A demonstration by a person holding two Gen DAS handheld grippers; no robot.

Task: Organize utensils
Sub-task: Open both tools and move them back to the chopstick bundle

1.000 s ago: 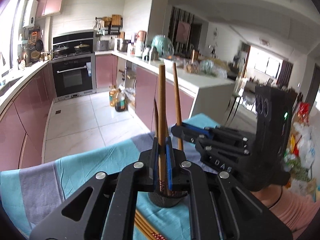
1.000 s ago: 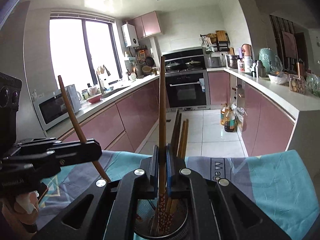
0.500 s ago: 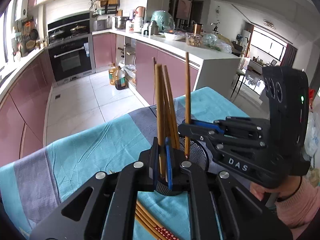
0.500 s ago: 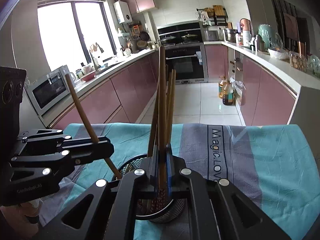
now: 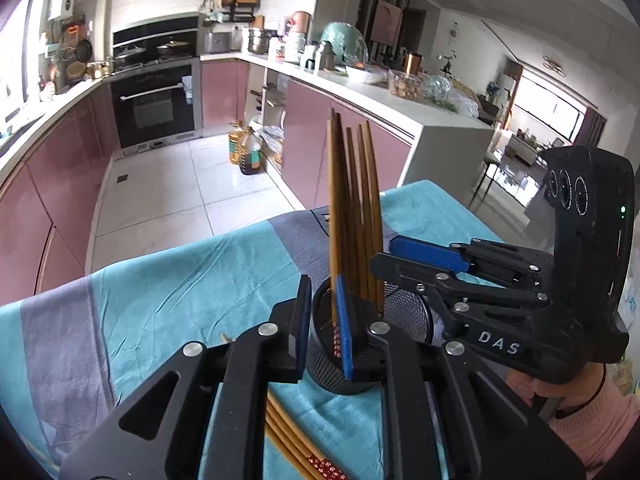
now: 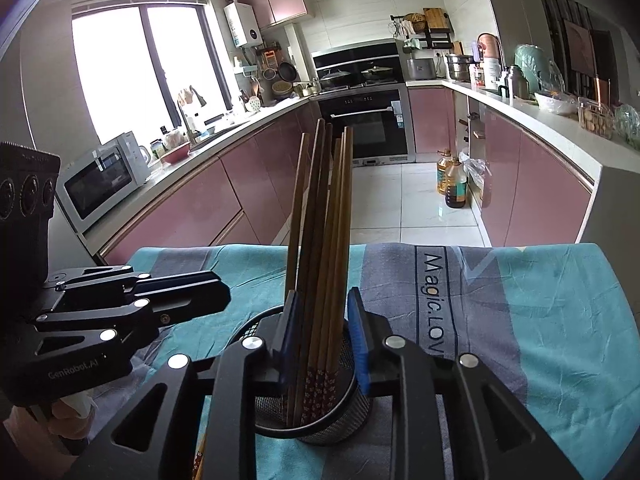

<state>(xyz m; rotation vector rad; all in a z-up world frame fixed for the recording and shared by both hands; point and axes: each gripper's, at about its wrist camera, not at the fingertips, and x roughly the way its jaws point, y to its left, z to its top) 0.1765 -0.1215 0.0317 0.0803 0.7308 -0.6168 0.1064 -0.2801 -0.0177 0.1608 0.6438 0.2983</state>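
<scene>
A black mesh holder (image 5: pixel 340 376) (image 6: pixel 320 420) stands on the teal and grey cloth with several brown chopsticks (image 5: pixel 352 200) (image 6: pixel 324 220) upright in it. My left gripper (image 5: pixel 322 322) sits just over the holder's rim and its jaws are opening. One chopstick leans against the right blue pad, and a gap shows at the left pad. My right gripper (image 6: pixel 324 336) straddles the bundle from the other side and its jaws are opening too, with the chopsticks loose between the pads. Each gripper shows in the other's view: the right gripper (image 5: pixel 386 258) and the left gripper (image 6: pixel 218 294).
More chopsticks (image 5: pixel 288 440) (image 6: pixel 200 456) lie loose on the cloth (image 5: pixel 180 288) (image 6: pixel 520 300) under my left gripper. The table's far edge drops to a tiled kitchen floor. A hand in a pink sleeve (image 5: pixel 580 408) holds the right gripper.
Both grippers sank toward the holder, each with a chopstick pinched. The chopsticks went down into the holder, and both pairs of jaws have parted and let go.
</scene>
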